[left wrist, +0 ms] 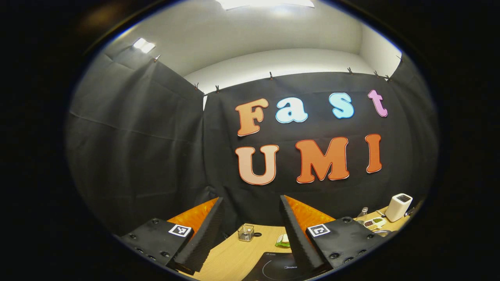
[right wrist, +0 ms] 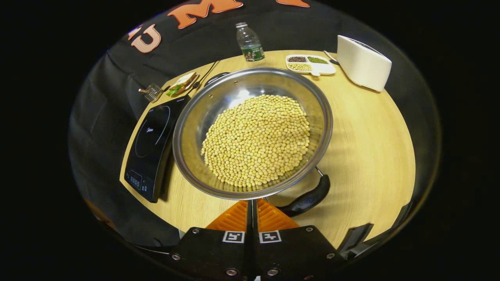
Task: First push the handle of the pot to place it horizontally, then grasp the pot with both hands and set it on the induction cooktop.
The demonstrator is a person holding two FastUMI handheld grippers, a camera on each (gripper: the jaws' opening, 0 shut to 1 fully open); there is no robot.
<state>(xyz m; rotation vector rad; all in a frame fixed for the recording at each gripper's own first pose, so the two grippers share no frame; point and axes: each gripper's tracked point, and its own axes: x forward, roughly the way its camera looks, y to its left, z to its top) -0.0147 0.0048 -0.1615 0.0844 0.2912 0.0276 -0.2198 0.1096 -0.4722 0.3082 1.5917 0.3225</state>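
A steel pot (right wrist: 197,117) full of yellow soybeans (right wrist: 258,140) sits mid-table in the right gripper view. Its black handle (right wrist: 308,200) lies at the near right rim, angled toward me. Left of the pot and touching its side lies the black induction cooktop (right wrist: 152,144), with nothing on it. My right gripper (right wrist: 252,203) is shut, fingertips pressed together just under the pot's near rim, left of the handle, holding nothing. My left gripper (left wrist: 251,200) is open and raised, aimed at the booth wall, with the cooktop (left wrist: 277,267) low between its fingers.
Along the table's far edge stand a water bottle (right wrist: 250,43), a divided dish of beans (right wrist: 310,64) and a white toaster (right wrist: 363,62). A sandwich (right wrist: 181,83) and a small glass holder (right wrist: 152,92) lie behind the cooktop. Bare wood lies right of the pot.
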